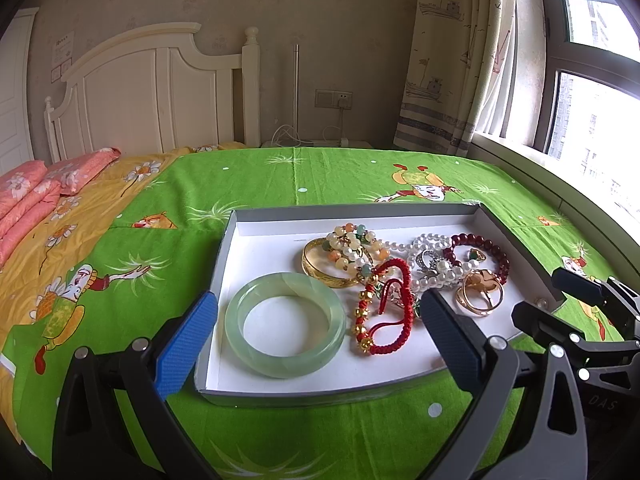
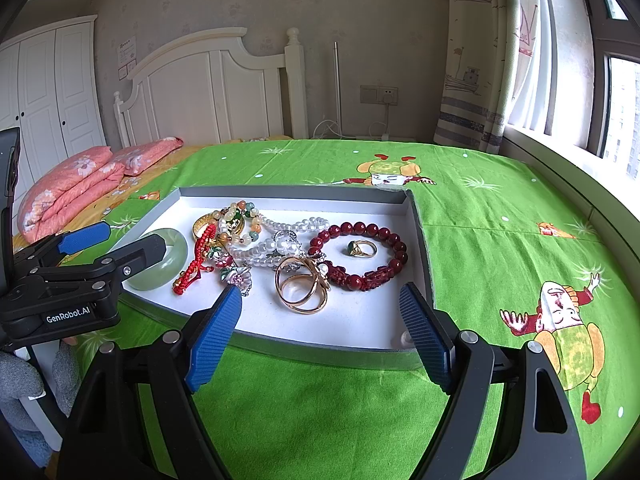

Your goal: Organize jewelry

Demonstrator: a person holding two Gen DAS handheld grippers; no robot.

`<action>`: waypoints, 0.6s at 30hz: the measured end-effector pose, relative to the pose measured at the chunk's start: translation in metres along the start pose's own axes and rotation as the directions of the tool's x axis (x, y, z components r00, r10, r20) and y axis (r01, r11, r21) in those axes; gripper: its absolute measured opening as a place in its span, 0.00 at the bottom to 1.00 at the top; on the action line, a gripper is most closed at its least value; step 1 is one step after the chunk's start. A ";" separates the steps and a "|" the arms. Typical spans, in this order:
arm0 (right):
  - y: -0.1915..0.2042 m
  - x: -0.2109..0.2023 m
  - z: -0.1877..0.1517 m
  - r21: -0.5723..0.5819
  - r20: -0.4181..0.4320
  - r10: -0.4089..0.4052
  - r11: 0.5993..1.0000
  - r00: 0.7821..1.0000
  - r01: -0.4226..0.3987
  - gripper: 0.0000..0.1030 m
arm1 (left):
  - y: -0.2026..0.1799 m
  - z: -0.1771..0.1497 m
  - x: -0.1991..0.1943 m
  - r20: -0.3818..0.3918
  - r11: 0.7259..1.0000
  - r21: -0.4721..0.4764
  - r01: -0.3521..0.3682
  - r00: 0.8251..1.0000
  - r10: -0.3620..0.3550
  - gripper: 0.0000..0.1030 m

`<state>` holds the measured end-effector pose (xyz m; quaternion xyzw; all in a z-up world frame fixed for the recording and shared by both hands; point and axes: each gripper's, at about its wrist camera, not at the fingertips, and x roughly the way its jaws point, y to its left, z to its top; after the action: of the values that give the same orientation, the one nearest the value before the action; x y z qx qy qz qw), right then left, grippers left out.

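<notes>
Left wrist view: left tongs (image 1: 316,336) wide around jade bangle (image 1: 285,324); right tongs (image 2: 320,332) wide, gold rings (image 2: 302,284) just ahead in tray (image 2: 420,216).

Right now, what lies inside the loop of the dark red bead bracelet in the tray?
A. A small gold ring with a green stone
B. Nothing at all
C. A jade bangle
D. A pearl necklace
A: in the right wrist view the small gold ring with a green stone sits on the white tray floor, encircled by the dark red bead bracelet, while the jade bangle lies far off at the tray's other end.
</notes>
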<state>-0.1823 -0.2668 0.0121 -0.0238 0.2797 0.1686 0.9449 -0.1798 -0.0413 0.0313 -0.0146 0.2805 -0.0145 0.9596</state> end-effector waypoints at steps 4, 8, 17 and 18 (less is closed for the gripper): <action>0.000 0.000 0.000 0.000 0.000 0.000 1.000 1.000 0.000 0.75 | 0.002 0.000 0.000 0.002 1.000 -0.003 -0.004 1.000 0.004 0.97; 0.000 0.000 0.000 0.000 0.000 0.000 1.000 1.000 0.000 0.75 | 0.003 0.000 0.000 0.001 1.000 -0.006 -0.005 1.000 0.005 0.97; 0.000 0.000 0.000 0.000 0.001 0.001 1.000 1.000 -0.001 0.75 | 0.004 0.000 -0.003 0.017 1.000 -0.008 -0.009 1.000 0.009 0.97; 0.000 0.000 0.000 0.000 0.001 0.002 1.000 1.000 -0.002 0.75 | 0.004 0.000 -0.004 0.020 1.000 -0.006 -0.007 1.000 0.007 0.97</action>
<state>-0.1823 -0.2667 0.0122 -0.0233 0.2792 0.1694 0.9449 -0.1829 -0.0370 0.0336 -0.0167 0.2711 -0.0103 0.9624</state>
